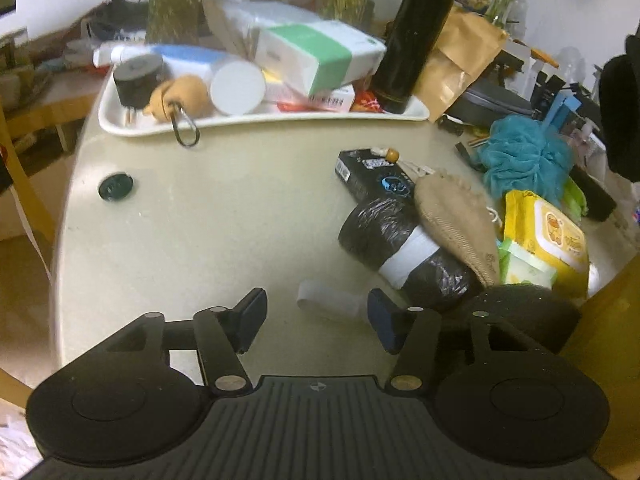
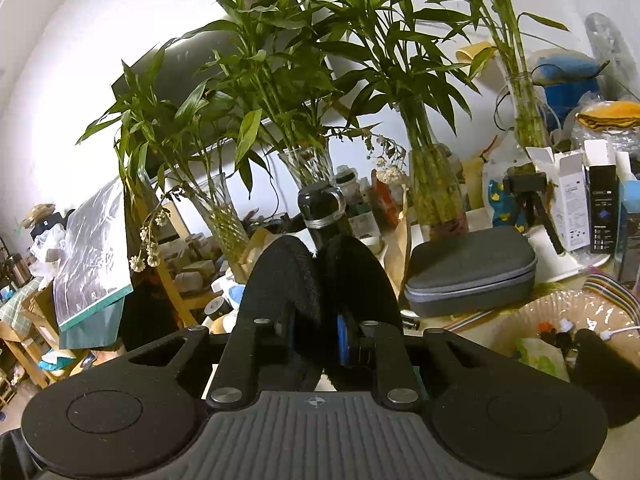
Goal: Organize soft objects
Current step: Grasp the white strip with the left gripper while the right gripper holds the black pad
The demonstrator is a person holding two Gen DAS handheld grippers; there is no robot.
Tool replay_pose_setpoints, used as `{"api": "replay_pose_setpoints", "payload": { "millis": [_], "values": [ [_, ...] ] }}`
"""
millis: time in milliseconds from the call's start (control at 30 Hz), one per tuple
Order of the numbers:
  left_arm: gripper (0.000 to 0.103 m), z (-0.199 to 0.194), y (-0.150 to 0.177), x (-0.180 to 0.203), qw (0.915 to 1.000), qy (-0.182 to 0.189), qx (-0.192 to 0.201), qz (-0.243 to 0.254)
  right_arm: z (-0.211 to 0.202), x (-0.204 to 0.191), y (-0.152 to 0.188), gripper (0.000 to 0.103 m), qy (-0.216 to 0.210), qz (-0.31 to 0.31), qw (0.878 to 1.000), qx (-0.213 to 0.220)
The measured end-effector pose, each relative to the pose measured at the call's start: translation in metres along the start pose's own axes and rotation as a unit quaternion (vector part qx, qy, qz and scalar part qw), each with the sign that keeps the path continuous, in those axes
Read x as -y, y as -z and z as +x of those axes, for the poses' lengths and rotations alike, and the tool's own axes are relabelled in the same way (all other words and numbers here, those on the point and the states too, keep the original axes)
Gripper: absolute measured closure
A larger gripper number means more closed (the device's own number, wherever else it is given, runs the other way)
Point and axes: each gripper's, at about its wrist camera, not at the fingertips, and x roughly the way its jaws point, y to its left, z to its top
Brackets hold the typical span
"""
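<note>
On the counter (image 1: 200, 216), left tongs (image 1: 316, 320) stand half open over bare surface, nothing between them. Beside them: black bag roll (image 1: 404, 248), beige sock (image 1: 456, 224), teal loofah (image 1: 520, 156); crowded tray (image 1: 120, 128) behind. Right tongs (image 2: 316, 320) clamp a black fuzzy item (image 2: 316, 280), identity unclear.
</note>
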Motion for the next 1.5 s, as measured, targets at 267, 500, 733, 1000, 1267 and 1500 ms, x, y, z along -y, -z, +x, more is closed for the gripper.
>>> {"api": "replay_pose_setpoints", "payload": {
  "millis": [267, 500, 733, 1000, 1267, 1500],
  "values": [
    [0.099, 0.002, 0.002, 0.004, 0.9999, -0.011, 0.008, 0.01, 0.002, -0.002, 0.0, 0.08, -0.003, -0.004, 1.0, -0.001],
    [0.1, -0.017, -0.001, -0.003, 0.995, -0.088, 0.046, 0.0, 0.002, -0.002, 0.0, 0.08, -0.003, -0.005, 1.0, 0.001],
    [0.092, -0.033, 0.009, -0.002, 0.9865, -0.161, 0.015, 0.023, 0.001, -0.001, 0.0, 0.08, -0.007, 0.002, 1.0, 0.003],
    [0.029, -0.045, 0.019, 0.014, 0.9806, -0.153, 0.018, 0.121, -0.002, -0.004, 0.0, 0.08, -0.018, 0.001, 1.0, 0.006],
    [0.029, -0.045, 0.011, 0.013, 0.9844, -0.161, -0.038, 0.059, -0.004, -0.001, -0.001, 0.08, -0.015, 0.005, 1.0, 0.01],
    [0.031, -0.031, 0.001, -0.008, 0.9918, -0.062, -0.06, -0.094, -0.004, -0.006, 0.0, 0.08, -0.024, -0.001, 1.0, 0.009]
  ]
}}
